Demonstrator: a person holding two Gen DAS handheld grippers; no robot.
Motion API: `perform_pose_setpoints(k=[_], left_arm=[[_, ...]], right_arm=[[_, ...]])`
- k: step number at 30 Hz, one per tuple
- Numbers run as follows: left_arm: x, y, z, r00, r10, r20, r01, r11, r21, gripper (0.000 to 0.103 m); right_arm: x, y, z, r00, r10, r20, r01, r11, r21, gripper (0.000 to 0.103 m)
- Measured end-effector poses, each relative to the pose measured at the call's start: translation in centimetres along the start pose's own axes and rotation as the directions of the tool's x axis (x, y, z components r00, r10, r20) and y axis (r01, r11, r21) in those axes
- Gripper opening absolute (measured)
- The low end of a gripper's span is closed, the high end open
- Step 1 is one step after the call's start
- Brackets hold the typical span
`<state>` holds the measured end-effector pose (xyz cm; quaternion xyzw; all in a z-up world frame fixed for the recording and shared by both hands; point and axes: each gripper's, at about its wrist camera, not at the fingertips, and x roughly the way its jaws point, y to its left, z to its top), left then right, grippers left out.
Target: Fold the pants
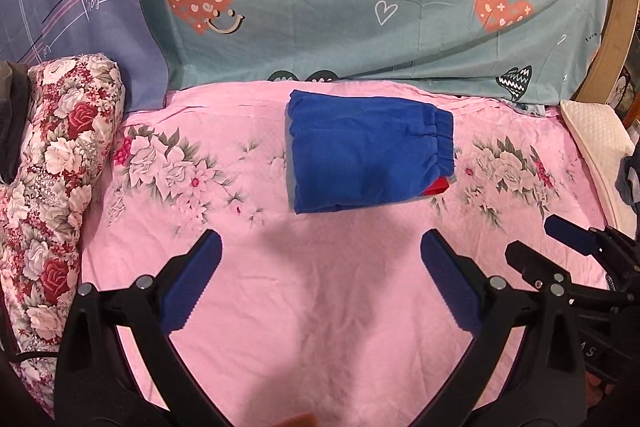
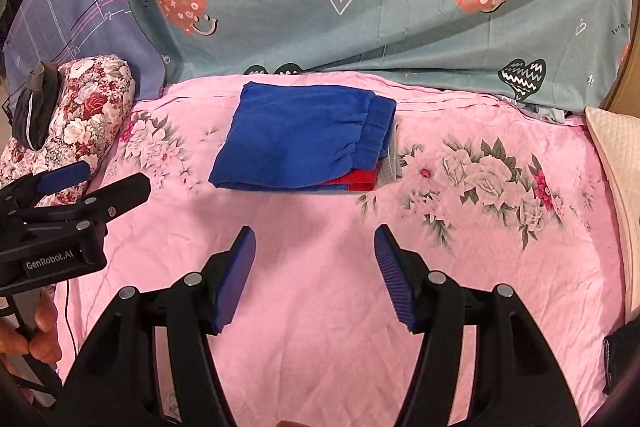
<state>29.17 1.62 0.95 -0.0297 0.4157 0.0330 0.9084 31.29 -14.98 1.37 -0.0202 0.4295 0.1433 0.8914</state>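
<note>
- Blue pants (image 1: 368, 151), soft knit or fleece by the look; folded into a compact squarish bundle, lying on the pink flowered sheet (image 1: 320, 307) towards the far side of the bed, just before the teal hanging cloth (image 1: 360, 7).
- Elastic waistband gathered on the right edge; a red layer (image 2: 356, 181) shows at the near right corner, possibly lining, the view being too small to tell.
- Handling, as judged: light, limp, not fragile; layers likely to slide apart if lifted by one edge. Best taken at the thick waistband or the folded left edge, pinching all layers.
- Left gripper (image 1: 320, 283): fingers apart, holding nothing, short of the bundle.
- Right gripper (image 2: 316, 275): fingers apart, holding nothing, likewise short of it.
</note>
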Motion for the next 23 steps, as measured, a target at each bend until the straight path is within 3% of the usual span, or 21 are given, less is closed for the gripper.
perform_pose_setpoints(k=[23], left_arm=[[-1.9,-0.8,-1.0,1.0,0.012,0.008,-0.012,1.0,0.028,0.101]], right_arm=[[-2.0,0.4,-0.9,1.0,0.021,0.012,-0.021,0.999,0.026,0.062]])
